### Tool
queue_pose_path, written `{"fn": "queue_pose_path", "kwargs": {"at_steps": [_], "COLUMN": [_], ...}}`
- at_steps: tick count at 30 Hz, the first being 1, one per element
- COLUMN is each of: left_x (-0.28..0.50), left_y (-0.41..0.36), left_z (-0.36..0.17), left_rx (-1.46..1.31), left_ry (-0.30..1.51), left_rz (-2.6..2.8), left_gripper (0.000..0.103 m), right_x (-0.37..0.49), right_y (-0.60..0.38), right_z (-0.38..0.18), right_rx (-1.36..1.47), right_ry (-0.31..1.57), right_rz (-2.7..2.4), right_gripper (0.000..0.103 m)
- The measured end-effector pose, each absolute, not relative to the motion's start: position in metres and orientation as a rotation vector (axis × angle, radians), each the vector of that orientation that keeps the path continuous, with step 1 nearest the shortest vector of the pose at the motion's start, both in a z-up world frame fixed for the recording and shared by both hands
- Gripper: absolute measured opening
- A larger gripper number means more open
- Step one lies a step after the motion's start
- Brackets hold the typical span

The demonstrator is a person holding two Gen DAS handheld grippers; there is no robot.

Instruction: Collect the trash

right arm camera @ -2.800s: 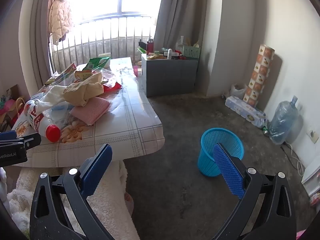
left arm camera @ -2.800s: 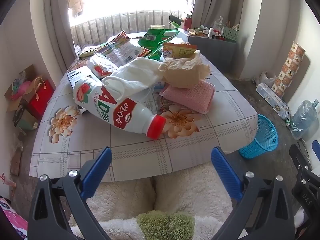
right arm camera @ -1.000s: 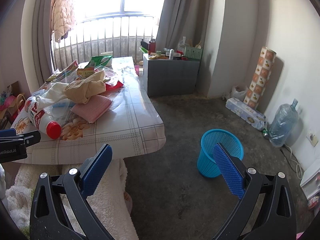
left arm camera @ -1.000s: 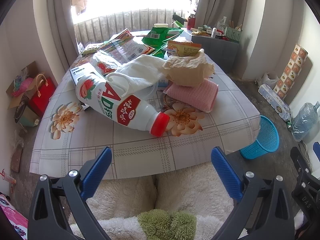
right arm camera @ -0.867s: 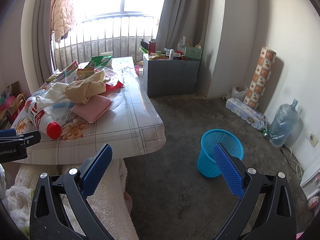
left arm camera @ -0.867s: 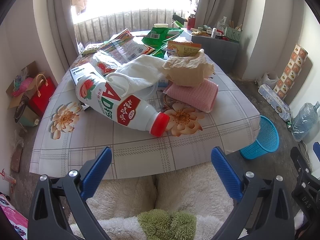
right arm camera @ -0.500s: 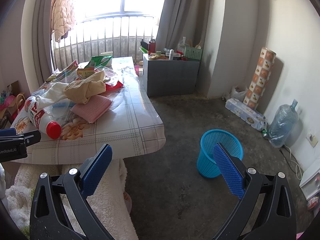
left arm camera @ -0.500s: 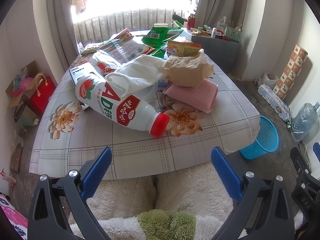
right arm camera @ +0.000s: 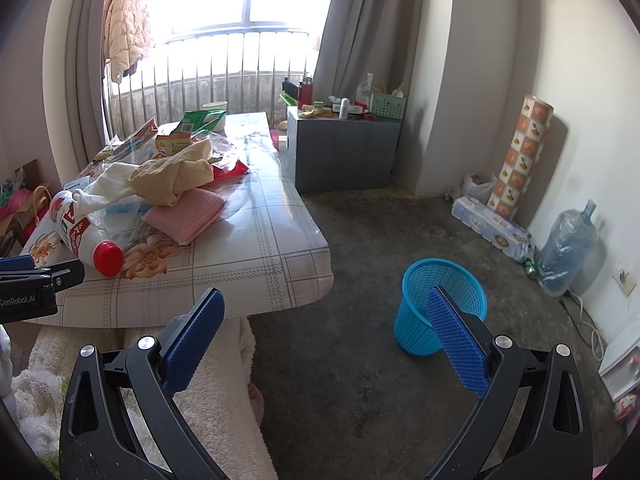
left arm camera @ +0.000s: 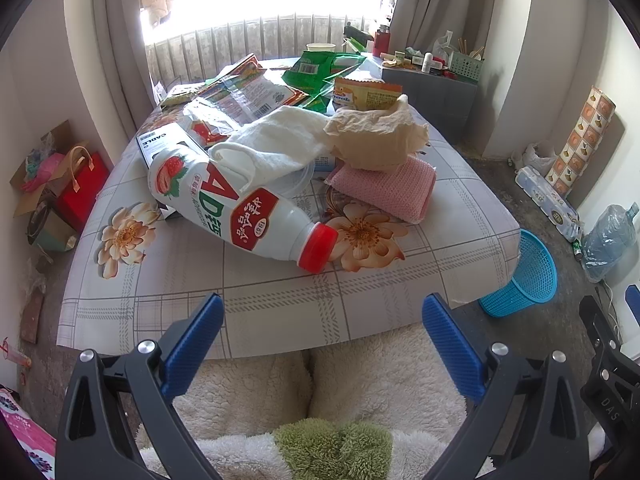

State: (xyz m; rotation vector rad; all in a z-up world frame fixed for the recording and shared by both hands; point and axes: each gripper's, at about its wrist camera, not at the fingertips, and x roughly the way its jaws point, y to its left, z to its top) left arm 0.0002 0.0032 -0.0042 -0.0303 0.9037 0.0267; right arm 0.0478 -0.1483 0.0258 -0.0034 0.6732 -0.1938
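Leftmost, beside the table (left arm camera: 280,312): red bag (left arm camera: 82,184) and boxes on the floor. Left gripper (left arm camera: 320,320) held above fleece-covered legs (left arm camera: 384,372), short of the table's near edge; jaws wide, nothing between them. On the checked, flower-printed cloth, from left: black-and-white box (left arm camera: 160,140), partly under a white bottle (left arm camera: 236,208) lying on its side, red cap (left arm camera: 318,248) toward the gripper. Behind the bottle, a white cloth (left arm camera: 272,148) draped over its shoulder. Farther back, clear and red wrappers (left arm camera: 244,92), then green packets (left arm camera: 320,68) and a paper cup (left arm camera: 320,47) at the far end. Right of the white cloth, crumpled brown paper (left arm camera: 376,140) resting on a folded pink cloth (left arm camera: 388,188); an orange packet (left arm camera: 368,94) just behind the paper. Right of the table, on the concrete floor, a blue mesh bin (left arm camera: 528,280), standing upright, well apart from the trash pile. Grey cabinet (left arm camera: 432,92) with small items against the far wall. Right gripper (right arm camera: 324,320) also spread wide and empty, aimed at the floor between table corner and bin; right fingertip (right arm camera: 452,328) overlapping the bin (right arm camera: 436,300) in the right wrist view, contact not determinable. Far right, along the wall: patterned roll (right arm camera: 520,152), pack of tissue rolls (right arm camera: 492,228), water jug (right arm camera: 568,244).
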Motion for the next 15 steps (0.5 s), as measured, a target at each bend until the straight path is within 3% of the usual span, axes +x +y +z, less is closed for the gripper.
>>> {"fn": "queue_pose_path", "kwargs": {"at_steps": [15], "left_x": [0.0006], "left_y": [0.0024], "left_z": [-0.0057], "left_rx": [-0.031], "left_ry": [0.910], "left_rz": [0.025], "left_gripper": [0.097], "right_x": [0.0501], "right_y": [-0.1443], "right_z": [0.0198], "right_rx": [-0.007], "right_ry": [0.675], "right_rz": [-0.192], "right_gripper": [0.096]}}
